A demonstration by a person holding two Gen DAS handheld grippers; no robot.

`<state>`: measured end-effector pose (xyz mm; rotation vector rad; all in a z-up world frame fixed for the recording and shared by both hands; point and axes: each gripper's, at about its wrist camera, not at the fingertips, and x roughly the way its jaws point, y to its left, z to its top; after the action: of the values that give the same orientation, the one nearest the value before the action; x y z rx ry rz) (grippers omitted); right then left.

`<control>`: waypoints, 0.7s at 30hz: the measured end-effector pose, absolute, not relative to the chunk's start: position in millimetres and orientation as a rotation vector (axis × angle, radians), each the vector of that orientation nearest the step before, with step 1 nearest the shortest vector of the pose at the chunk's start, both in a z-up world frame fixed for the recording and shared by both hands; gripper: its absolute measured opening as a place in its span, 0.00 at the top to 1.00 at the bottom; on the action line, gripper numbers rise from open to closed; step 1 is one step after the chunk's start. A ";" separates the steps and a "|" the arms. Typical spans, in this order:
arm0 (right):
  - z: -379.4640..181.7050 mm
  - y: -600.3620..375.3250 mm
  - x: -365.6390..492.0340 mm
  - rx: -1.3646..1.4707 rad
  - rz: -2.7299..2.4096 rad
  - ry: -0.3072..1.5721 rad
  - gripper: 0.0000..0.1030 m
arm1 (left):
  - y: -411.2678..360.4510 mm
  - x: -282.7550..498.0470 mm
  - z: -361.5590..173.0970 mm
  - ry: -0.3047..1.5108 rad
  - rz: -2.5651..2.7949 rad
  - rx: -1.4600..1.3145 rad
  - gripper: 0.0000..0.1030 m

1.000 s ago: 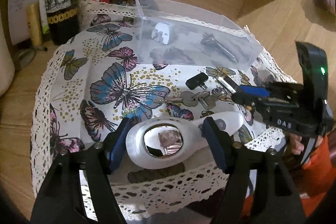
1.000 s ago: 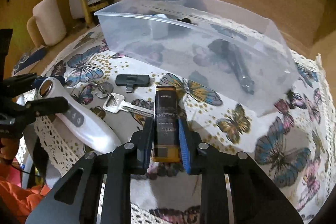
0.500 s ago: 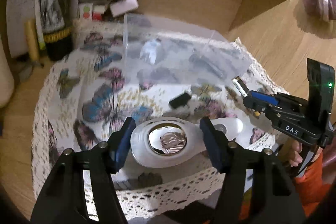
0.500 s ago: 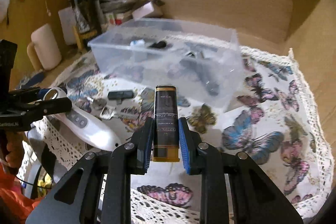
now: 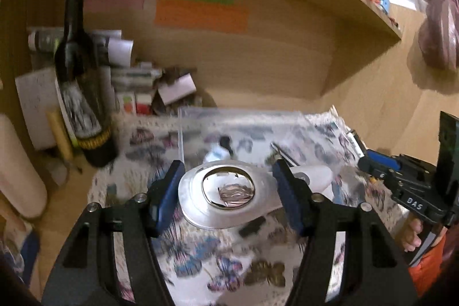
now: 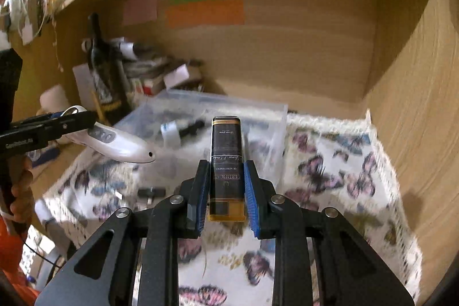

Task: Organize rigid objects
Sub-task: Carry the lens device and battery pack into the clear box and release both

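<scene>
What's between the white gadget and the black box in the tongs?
In the right wrist view, nothing solid. The white gadget and black box hang apart, with the clear bin and butterfly cloth beneath.

A white handheld device [image 5: 229, 197] with a round mirrored lens sat crosswise between the left tongs' [image 5: 226, 191] blue pads, clamped at its head, its tapered handle pointing right. A narrow black-and-gold case [image 6: 227, 162] stood lengthwise between the right tongs' [image 6: 226, 191] pads. Ahead of both, a clear plastic bin [image 6: 258, 116] held small items; a small black piece [image 6: 151, 193] lay below on the cloth
</scene>
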<state>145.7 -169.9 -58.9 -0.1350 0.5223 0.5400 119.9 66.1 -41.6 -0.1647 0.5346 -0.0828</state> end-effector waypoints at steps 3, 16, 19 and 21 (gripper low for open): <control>-46.6 -167.9 156.6 -0.129 0.536 0.491 0.79 | 69.9 136.4 -33.9 0.527 -0.061 -0.162 0.39; -74.1 -142.6 234.4 -0.121 0.535 0.610 0.79 | 60.4 220.1 -70.2 0.704 -0.061 -0.126 0.39; -88.9 -136.4 246.7 -0.137 0.527 0.659 0.79 | 54.4 228.1 -77.4 0.718 -0.058 -0.096 0.39; -96.9 -133.1 251.1 -0.146 0.521 0.683 0.79 | 49.1 231.3 -81.0 0.721 -0.070 -0.080 0.39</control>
<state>251.1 -133.1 -96.9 -0.1460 0.6831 0.5215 231.3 49.1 -81.0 -0.0802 0.7215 -0.0699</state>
